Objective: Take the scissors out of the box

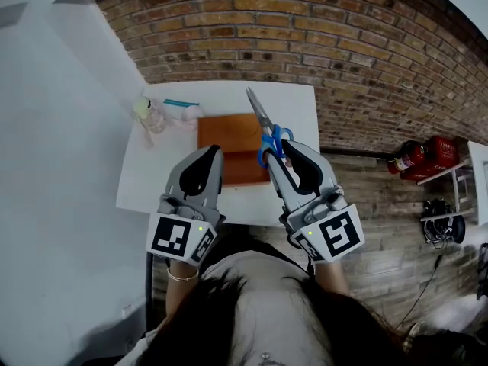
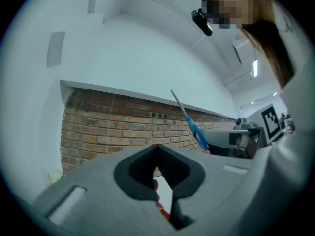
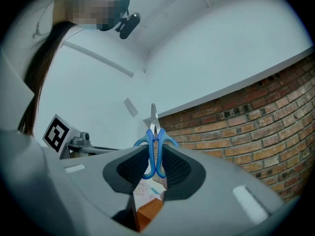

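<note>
Brick wall (image 1: 305,29) behind. White table (image 1: 293,101) against it, with the brown box (image 1: 229,139) lying at its middle. Left gripper (image 1: 210,155) hangs over the box's near edge, jaw tips together, nothing between them. Right gripper (image 1: 280,152) is clamped on the scissors (image 1: 259,113) by their blue handles. The scissors are held clear above the box, blades closed and pointing away.

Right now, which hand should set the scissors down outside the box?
Right. The right tongs grip the scissors by the blue handles, lifted out of the box; the left tongs are shut, empty.
</note>
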Available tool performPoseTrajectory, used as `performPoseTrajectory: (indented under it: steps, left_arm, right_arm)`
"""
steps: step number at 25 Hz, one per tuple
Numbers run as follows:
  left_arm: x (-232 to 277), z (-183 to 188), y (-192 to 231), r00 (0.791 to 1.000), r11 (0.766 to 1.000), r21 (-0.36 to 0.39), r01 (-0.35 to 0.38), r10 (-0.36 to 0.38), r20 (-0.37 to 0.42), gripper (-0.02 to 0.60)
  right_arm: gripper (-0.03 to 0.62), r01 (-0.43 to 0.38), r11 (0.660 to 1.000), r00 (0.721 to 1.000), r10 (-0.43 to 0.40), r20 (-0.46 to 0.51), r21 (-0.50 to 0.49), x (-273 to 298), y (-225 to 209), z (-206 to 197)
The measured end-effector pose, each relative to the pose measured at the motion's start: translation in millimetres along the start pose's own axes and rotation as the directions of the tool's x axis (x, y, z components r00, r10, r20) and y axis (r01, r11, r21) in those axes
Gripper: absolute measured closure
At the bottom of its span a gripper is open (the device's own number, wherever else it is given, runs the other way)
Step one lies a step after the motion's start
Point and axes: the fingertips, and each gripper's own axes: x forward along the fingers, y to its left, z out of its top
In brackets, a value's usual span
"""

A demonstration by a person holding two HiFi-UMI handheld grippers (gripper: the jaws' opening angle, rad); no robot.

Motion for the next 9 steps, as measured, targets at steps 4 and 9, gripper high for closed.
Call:
performPoseTrajectory:
  steps: [4, 9]
  left_arm:
    - [3.1, -0.4, 3.0, 1.0, 1.0, -0.003, 0.003, -0.003, -0.001, 0.581]
    - [6.5, -3.9, 7.7, 1.0, 1.0, -0.008, 0.003, -0.003, -0.006, 0.581]
  right_arm:
    - [0.497, 0.001, 1.0, 1.0, -0.001, -0.008, -0.002, 3.5, -0.8, -2.2]
    - [0.497, 0.001, 1.0, 1.0, -0.001, -0.016, -0.002, 8.6, -2.5, -6.6]
